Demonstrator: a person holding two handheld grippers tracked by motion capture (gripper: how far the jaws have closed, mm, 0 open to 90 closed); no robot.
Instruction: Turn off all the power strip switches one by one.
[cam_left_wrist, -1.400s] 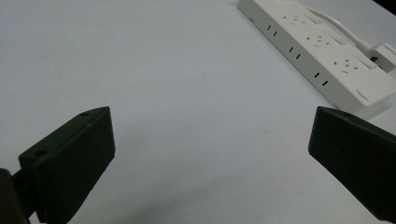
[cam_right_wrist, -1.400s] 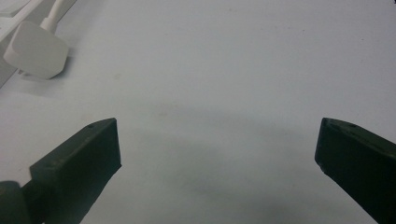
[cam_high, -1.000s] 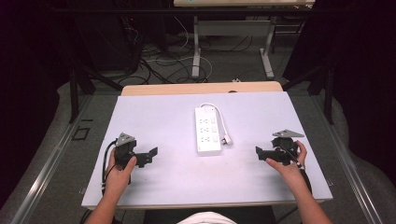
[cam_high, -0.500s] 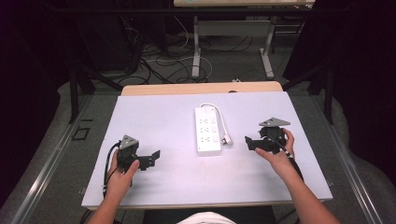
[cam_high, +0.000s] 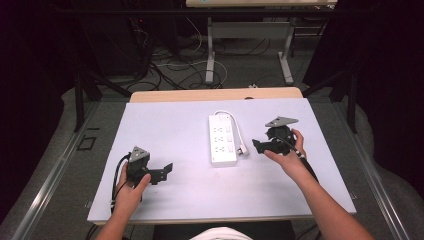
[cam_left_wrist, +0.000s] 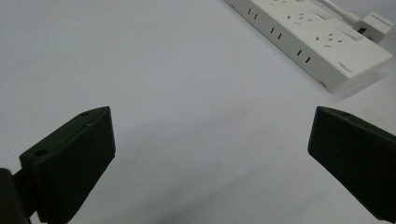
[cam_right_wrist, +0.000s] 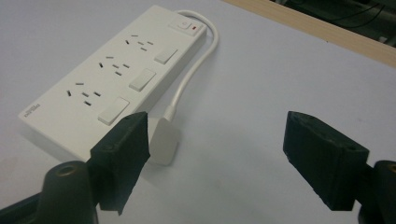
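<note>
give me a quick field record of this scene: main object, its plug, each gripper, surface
main object: white power strip, flat near the table's middle
plug: white plug on its cord, lying beside the strip
right gripper: open, jaws have just been closing, nothing between them, close to the plug
left gripper: open, nothing between its jaws, apart from the strip
surface: pale table

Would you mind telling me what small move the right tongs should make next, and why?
Probably ease the right tongs forward and slightly left onto the white plug. Their jaws have just been closing with nothing between them, and the plug lies beside the power strip, just behind the left jaw.
</note>
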